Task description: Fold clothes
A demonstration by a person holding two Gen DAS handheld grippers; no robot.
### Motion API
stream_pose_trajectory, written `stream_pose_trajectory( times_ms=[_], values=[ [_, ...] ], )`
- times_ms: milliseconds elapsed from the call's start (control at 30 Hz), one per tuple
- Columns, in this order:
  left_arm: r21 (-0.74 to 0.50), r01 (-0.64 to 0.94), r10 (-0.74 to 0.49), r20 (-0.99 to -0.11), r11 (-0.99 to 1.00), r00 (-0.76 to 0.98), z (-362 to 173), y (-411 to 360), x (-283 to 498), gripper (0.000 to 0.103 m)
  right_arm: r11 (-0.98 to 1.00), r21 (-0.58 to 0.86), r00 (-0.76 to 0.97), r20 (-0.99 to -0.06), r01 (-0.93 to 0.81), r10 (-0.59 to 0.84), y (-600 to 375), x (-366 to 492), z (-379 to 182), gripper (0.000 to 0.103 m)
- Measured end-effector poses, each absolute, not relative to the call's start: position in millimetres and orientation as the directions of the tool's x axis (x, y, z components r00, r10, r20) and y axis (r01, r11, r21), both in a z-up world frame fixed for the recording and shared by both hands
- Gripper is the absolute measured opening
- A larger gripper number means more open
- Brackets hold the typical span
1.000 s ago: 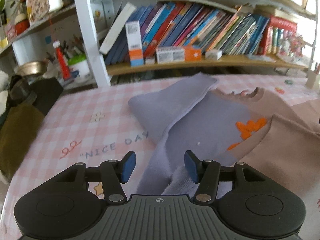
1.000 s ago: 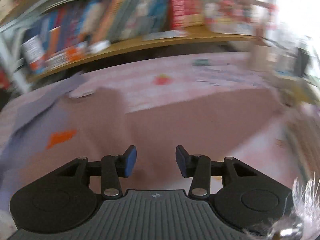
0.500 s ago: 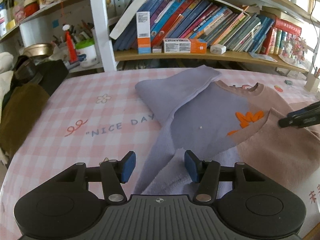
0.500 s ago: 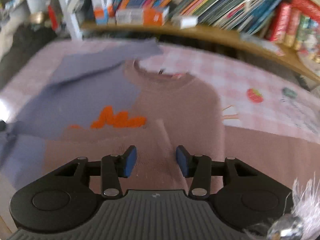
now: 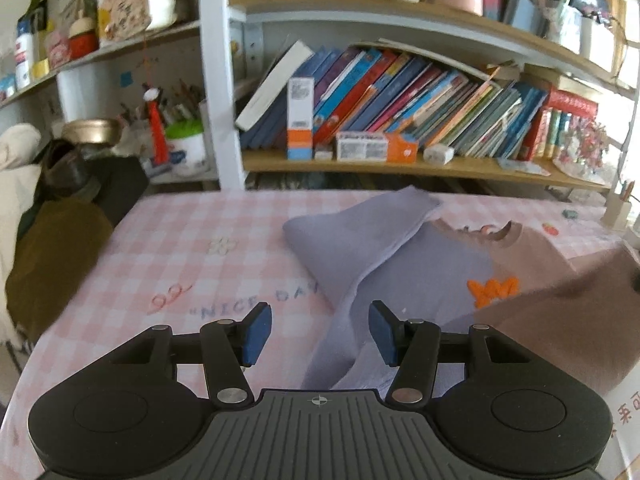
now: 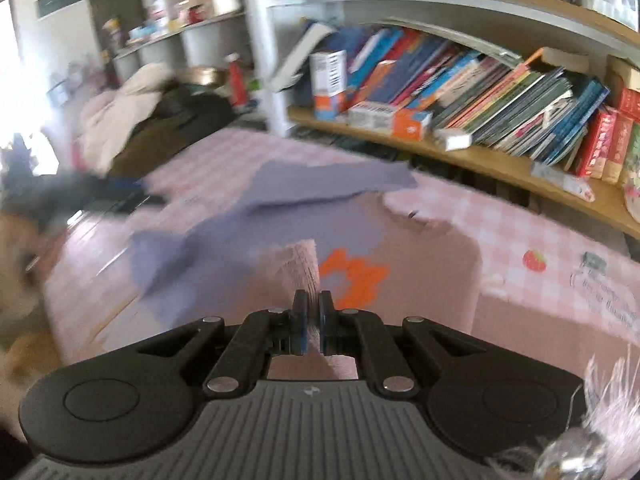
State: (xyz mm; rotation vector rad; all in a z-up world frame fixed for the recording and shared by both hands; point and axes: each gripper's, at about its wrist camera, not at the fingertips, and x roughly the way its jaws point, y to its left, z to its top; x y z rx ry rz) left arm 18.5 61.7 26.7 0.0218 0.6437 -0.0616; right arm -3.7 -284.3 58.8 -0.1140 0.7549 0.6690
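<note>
Your right gripper (image 6: 311, 320) is clenched on the brown ribbed edge of the sweater (image 6: 420, 248), lifted just ahead of it; your left gripper (image 5: 318, 330) hangs released, empty, the purple sleeve (image 5: 360, 236) beyond; 1 sleeve folded over, most folds remain; 1 sweater, 2 grippers

One two-tone sweatshirt (image 5: 448, 276), lilac and brown; one pink checked tablecloth (image 5: 192, 264); two grippers, left gripper (image 5: 318, 332) and right gripper (image 6: 311, 316); one orange chest motif (image 6: 352, 276); one brass bowl (image 5: 91, 131).
</note>
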Motion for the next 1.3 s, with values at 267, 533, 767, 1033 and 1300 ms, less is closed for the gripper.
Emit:
stream_pose_trajectory(
  times_ms=[267,533,767,1033,1300],
  values=[
    [-0.020,0.166,-0.145,-0.592,0.986,0.793,20.9,48.3,24.3,0.055,0.763,0.135,0.329,-0.845,-0.632,0.421,-304.1,-81.6,16.1,0.005],
    [-0.027,0.219,-0.191,-0.606,0.975,0.773,13.5,44.5,20.0,0.055,0.800,0.053,0.240,-0.940,-0.597,0.241,-306.0,-112.5,-19.3,0.007],
    [-0.021,0.258,-0.212,-0.634,0.966,0.743,0.9,42.1,8.5,0.055,0.838,0.051,0.265,-0.937,-0.543,0.229,-315.9,-113.9,3.9,0.031],
    [0.041,0.206,-0.127,-0.665,0.978,0.736,-15.2,40.6,10.1,0.054,0.930,0.092,0.479,-0.836,-0.357,0.266,-315.1,-60.7,23.3,0.032],
    [0.076,0.124,-0.038,-0.689,0.989,0.724,-25.2,39.3,16.1,0.014,0.990,0.050,0.569,-0.814,-0.135,0.119,-291.9,16.7,-22.8,0.031]
  ],
)
